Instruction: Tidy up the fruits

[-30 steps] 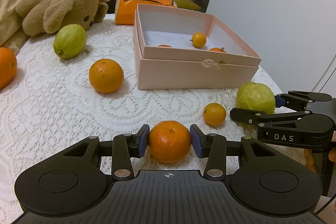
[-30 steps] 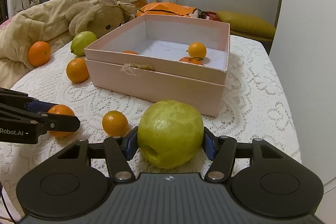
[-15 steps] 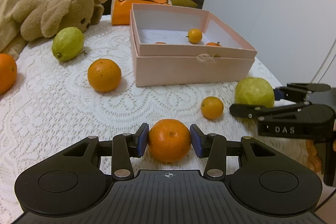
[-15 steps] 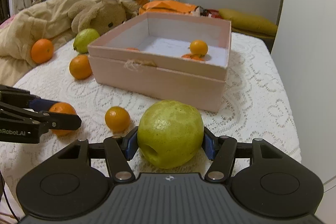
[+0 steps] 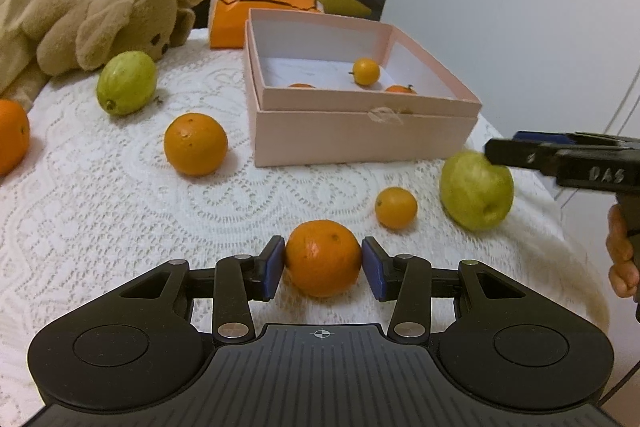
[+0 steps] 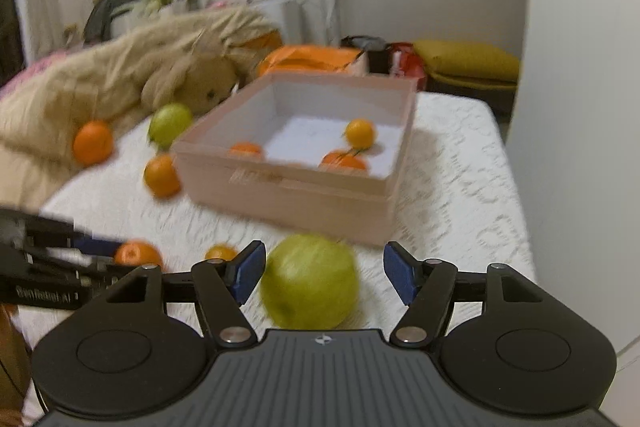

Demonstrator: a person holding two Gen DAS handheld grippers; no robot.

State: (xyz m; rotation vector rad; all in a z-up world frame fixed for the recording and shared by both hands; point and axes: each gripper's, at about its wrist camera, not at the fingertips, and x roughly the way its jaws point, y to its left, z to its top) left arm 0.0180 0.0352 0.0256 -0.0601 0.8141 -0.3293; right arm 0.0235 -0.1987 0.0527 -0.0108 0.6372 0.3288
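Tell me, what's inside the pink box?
Inside the pink box are three little orange fruits: one round one in plain sight, and two half hidden behind the front wall. That wall covers the near part of the white floor, so more could be hiding there.

The box (image 5: 360, 131) stands open-topped in the middle of the lace cloth (image 5: 100, 227); three small oranges lie toward its near side, and most of its floor is bare. Before its front wall sit a small orange (image 5: 396, 207) and a green fruit (image 5: 476, 195), near each other. To its left an orange (image 5: 195, 143) and a second green fruit (image 5: 126, 83) dot the cloth, with clear lace between. A plush toy (image 5: 100, 27) blocks the far left edge.
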